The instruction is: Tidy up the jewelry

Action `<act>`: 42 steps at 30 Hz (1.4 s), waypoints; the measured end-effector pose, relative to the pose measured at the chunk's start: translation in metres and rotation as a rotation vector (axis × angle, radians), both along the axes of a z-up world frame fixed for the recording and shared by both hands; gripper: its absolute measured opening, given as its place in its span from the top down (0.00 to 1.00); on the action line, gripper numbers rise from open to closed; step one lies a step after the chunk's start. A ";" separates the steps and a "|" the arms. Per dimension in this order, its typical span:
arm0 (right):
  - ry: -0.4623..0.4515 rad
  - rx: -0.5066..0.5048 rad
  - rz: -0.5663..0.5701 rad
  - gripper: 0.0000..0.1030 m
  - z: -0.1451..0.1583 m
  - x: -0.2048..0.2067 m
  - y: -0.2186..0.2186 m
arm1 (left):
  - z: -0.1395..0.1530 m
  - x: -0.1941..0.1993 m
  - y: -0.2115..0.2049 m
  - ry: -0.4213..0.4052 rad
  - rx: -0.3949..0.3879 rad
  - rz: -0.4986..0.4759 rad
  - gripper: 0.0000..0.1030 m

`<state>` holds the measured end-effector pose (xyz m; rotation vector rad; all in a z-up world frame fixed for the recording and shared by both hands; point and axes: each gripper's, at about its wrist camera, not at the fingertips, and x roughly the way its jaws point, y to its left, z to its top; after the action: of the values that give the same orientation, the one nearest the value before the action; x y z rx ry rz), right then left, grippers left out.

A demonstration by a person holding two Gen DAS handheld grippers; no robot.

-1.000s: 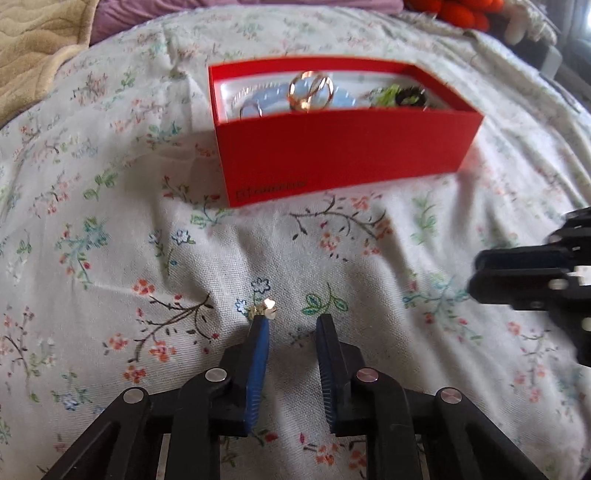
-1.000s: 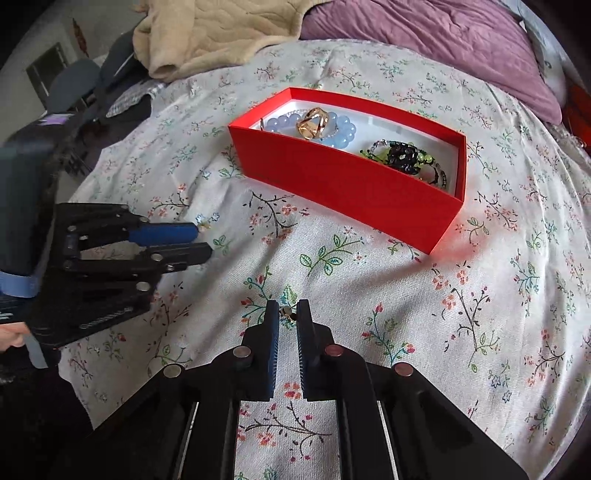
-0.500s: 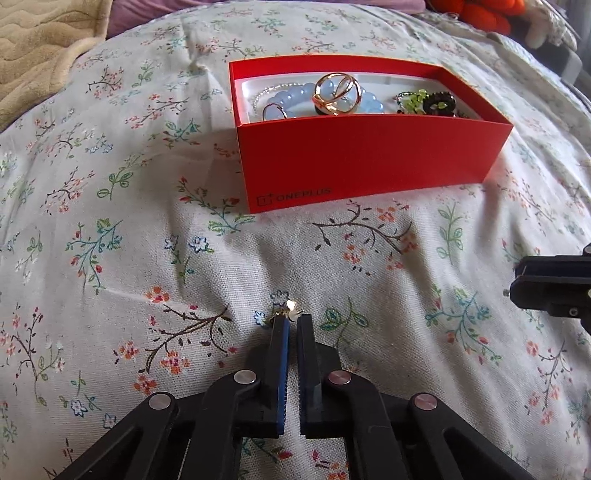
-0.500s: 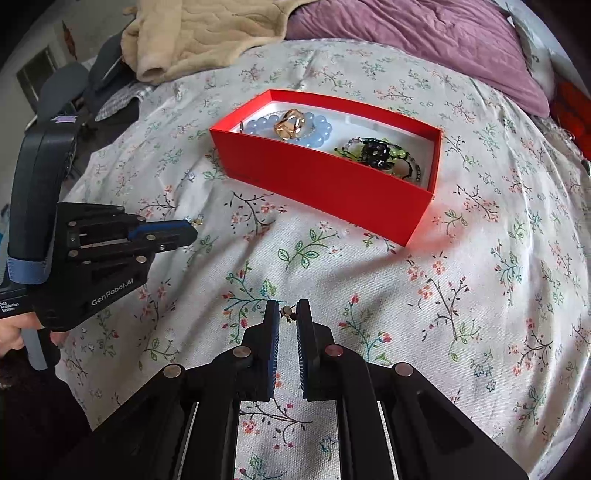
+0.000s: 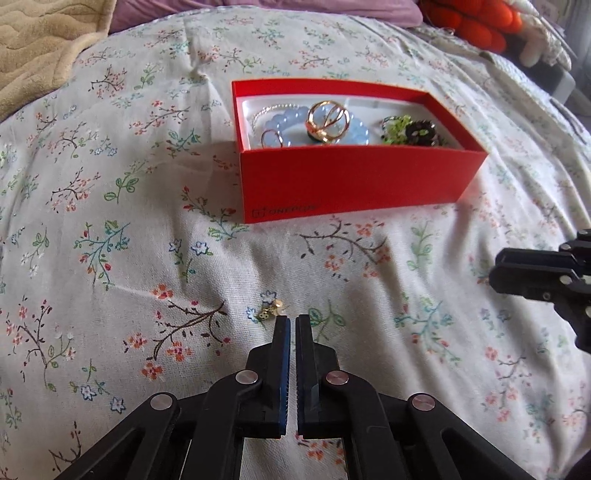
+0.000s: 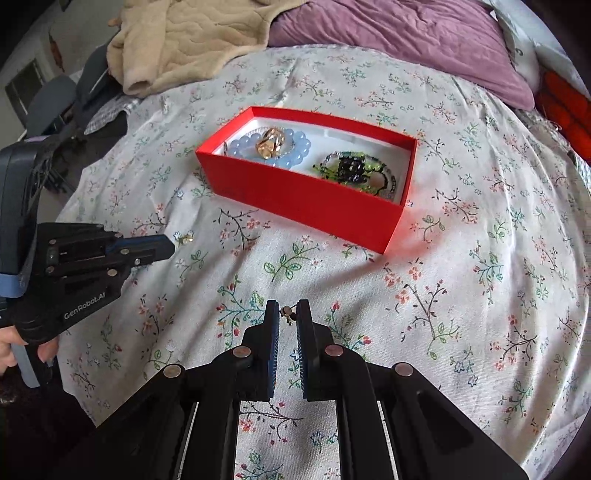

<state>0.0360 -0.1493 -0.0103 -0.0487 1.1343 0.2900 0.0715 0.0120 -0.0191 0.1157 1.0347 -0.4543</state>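
A red box (image 5: 351,184) (image 6: 303,195) sits on the floral bedsheet. It holds a blue bead bracelet (image 5: 291,122), a gold piece (image 5: 328,122) and a green and black beaded bracelet (image 6: 351,170). My left gripper (image 5: 291,319) (image 6: 168,245) is shut, its tips down near the sheet. A small gold earring (image 5: 270,310) (image 6: 184,237) lies just past its left fingertip, outside the jaws. My right gripper (image 6: 286,310) (image 5: 496,271) is shut on another small earring (image 6: 287,315) pinched at its tips, above the sheet in front of the box.
A beige blanket (image 6: 184,40) and a purple pillow (image 6: 388,44) lie at the far side of the bed. Orange plush (image 5: 469,18) sits at the back right. A hand (image 6: 11,350) holds the left gripper's handle.
The left gripper's jaws have closed from open. The gold earring stays on the sheet beside its left tip. The right gripper keeps its earring.
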 end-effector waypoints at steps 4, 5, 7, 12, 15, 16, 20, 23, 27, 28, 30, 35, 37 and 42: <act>-0.013 0.017 -0.029 0.90 0.008 0.003 -0.007 | 0.010 0.000 0.001 -0.003 -0.019 0.000 1.00; -0.017 0.021 -0.036 0.90 0.010 0.004 -0.009 | 0.013 0.000 0.001 -0.005 -0.025 0.000 1.00; -0.029 0.031 -0.053 0.90 0.016 0.007 -0.013 | 0.021 0.002 -0.001 -0.013 -0.041 0.003 1.00; -0.056 0.063 -0.100 0.90 0.029 0.016 -0.024 | 0.042 0.012 -0.004 -0.044 -0.084 0.015 1.00; -0.065 0.078 -0.123 0.90 0.034 0.027 -0.026 | 0.050 0.021 -0.009 -0.057 -0.099 0.033 1.00; -0.070 0.082 -0.126 0.90 0.035 0.029 -0.026 | 0.051 0.024 -0.010 -0.064 -0.100 0.041 1.00; -0.094 0.099 -0.140 0.90 0.040 0.042 -0.023 | 0.054 0.036 -0.021 -0.077 -0.102 0.059 1.00; -0.101 0.105 -0.145 0.90 0.041 0.052 -0.022 | 0.054 0.045 -0.029 -0.083 -0.104 0.072 1.00; -0.108 0.106 -0.150 0.90 0.039 0.065 -0.020 | 0.052 0.058 -0.036 -0.080 -0.103 0.096 1.00; -0.107 0.108 -0.151 0.90 0.037 0.068 -0.020 | 0.051 0.061 -0.036 -0.075 -0.106 0.101 1.00; -0.102 0.112 -0.159 0.90 0.034 0.074 -0.019 | 0.049 0.066 -0.038 -0.070 -0.103 0.111 1.00; -0.095 0.130 -0.180 0.90 0.028 0.085 -0.020 | 0.044 0.077 -0.043 -0.065 -0.092 0.120 1.00; -0.096 0.133 -0.186 0.90 0.026 0.088 -0.020 | 0.042 0.079 -0.044 -0.061 -0.089 0.120 1.00; -0.089 0.136 -0.198 0.90 0.022 0.093 -0.023 | 0.040 0.082 -0.045 -0.059 -0.082 0.122 1.00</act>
<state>0.1288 -0.1718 0.0117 0.1681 1.0196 0.1860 0.1532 -0.0330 0.0210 -0.0067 0.9585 -0.3798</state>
